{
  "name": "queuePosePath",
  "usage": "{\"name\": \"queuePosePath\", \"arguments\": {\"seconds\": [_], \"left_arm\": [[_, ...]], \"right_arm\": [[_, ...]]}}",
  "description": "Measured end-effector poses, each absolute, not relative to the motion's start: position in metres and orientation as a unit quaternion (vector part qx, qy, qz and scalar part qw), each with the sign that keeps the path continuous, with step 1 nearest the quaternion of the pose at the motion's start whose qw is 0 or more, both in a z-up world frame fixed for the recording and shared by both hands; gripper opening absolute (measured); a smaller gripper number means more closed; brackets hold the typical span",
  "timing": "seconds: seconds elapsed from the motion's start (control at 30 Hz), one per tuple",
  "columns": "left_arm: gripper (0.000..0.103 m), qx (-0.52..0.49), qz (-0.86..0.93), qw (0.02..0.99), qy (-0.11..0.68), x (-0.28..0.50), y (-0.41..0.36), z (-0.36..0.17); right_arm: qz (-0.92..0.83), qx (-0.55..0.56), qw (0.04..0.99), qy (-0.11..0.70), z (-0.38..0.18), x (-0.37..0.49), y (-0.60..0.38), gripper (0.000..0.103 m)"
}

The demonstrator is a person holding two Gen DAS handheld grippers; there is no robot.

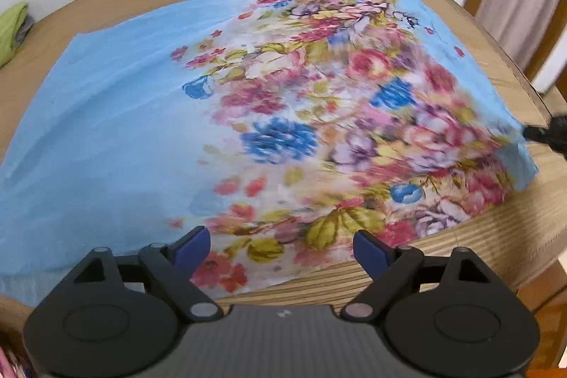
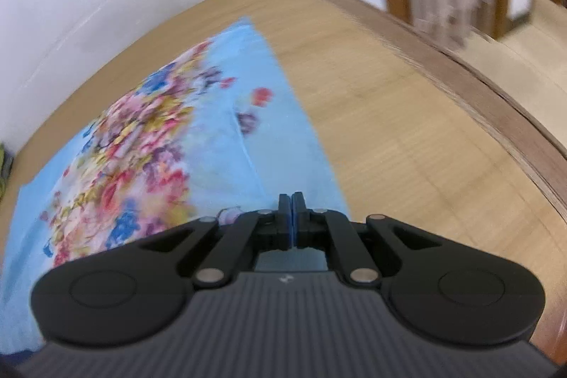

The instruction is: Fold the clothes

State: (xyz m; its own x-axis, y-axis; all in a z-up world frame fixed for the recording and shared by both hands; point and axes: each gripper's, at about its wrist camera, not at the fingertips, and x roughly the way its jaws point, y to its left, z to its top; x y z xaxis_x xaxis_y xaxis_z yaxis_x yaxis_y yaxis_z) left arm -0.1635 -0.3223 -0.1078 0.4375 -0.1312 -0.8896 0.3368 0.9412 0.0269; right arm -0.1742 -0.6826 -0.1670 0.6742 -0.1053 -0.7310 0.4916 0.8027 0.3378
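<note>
Sky-blue cotton with a broad band of printed roses, the cloth (image 1: 219,101) lies spread nearly flat over the wooden table (image 2: 407,116), its plain half toward the wall side and its flowered half toward the table's near edge, with one end hanging off the table's front. To my eye the folding has hardly begun: I can make out no fold laid over yet, only a faint crease running through the blue margin, so the whole job of doubling it over and squaring it up looks to be ahead. Along the cloth's right-hand border the right gripper (image 2: 292,201) has its two fingers pressed flat together, and from the other camera its black tip sits right at the raised, puckered edge of the fabric; I judge it has a pinch of that edge, though the blur keeps me from being sure. Over the cloth's near flowered corner, the left gripper (image 1: 281,245) points steeply down with its blue pads (image 1: 193,245) spread wide, holding nothing. Off the cloth's far left corner, by the wall, a bundle of green fabric (image 1: 12,30) waits.
</note>
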Motion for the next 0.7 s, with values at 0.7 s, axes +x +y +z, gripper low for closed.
{"name": "queuePosePath", "arguments": {"seconds": [0.7], "left_arm": [[0.089, 0.127, -0.150, 0.846, 0.496, -0.151, -0.268, -0.106]], "right_arm": [[-0.367, 0.213, 0.837, 0.344, -0.159, -0.233, -0.685, 0.026]]}}
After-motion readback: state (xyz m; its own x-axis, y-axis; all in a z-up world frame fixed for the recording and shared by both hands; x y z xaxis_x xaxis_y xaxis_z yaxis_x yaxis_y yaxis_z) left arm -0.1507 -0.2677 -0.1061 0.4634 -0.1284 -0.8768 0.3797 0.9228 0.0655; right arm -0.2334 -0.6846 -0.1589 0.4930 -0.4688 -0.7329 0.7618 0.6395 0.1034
